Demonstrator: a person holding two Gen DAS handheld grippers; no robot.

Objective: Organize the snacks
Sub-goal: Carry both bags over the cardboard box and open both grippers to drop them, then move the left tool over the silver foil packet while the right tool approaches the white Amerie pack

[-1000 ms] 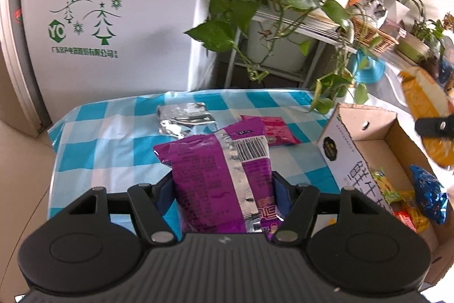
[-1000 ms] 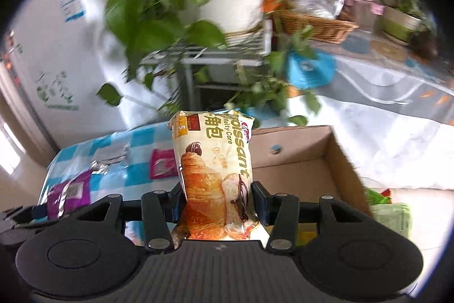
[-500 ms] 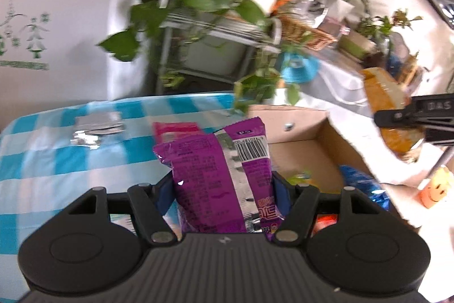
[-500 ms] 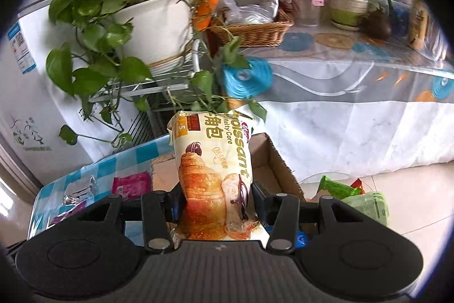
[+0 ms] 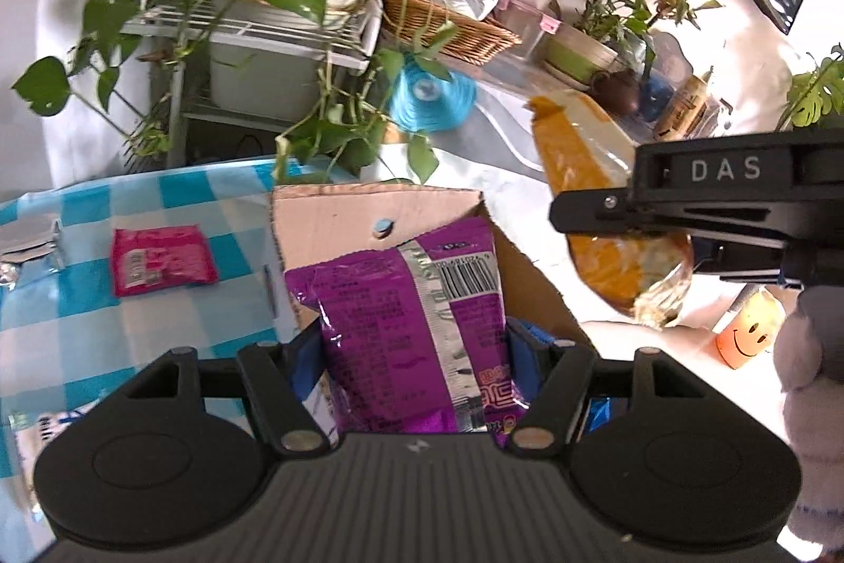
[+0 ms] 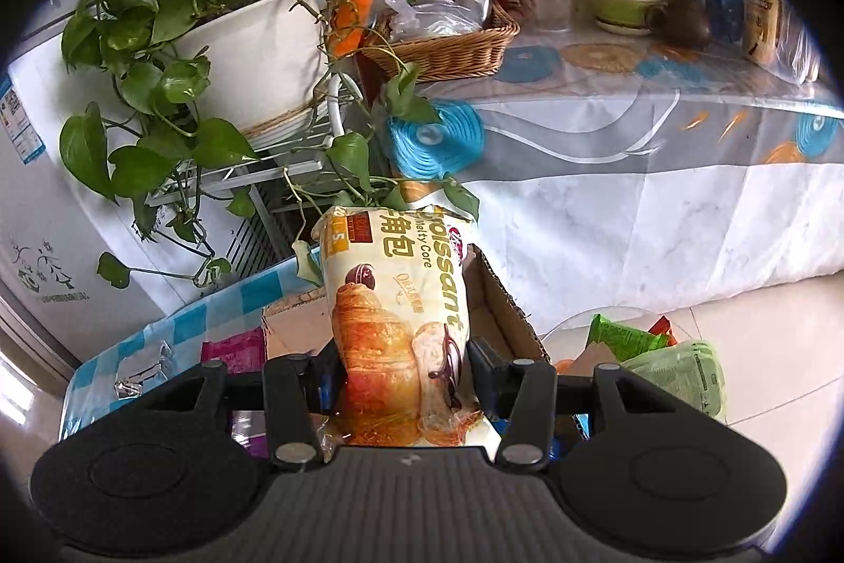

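Note:
My left gripper is shut on a purple snack bag and holds it upright over the open cardboard box. My right gripper is shut on a cream croissant pack, held above the same box; that pack also shows in the left wrist view, to the right of the box. A pink packet and a silver packet lie on the blue checked tablecloth left of the box. Blue packets lie inside the box, mostly hidden.
A trailing pothos plant on a white wire rack hangs over the box's far side. A cloth-covered table with a wicker basket and pots stands behind. Green snack bags lie on the floor at right.
My left gripper has swung right with the purple bag, from over the tablecloth to over the box. My right gripper has lifted and moved right with the croissant pack.

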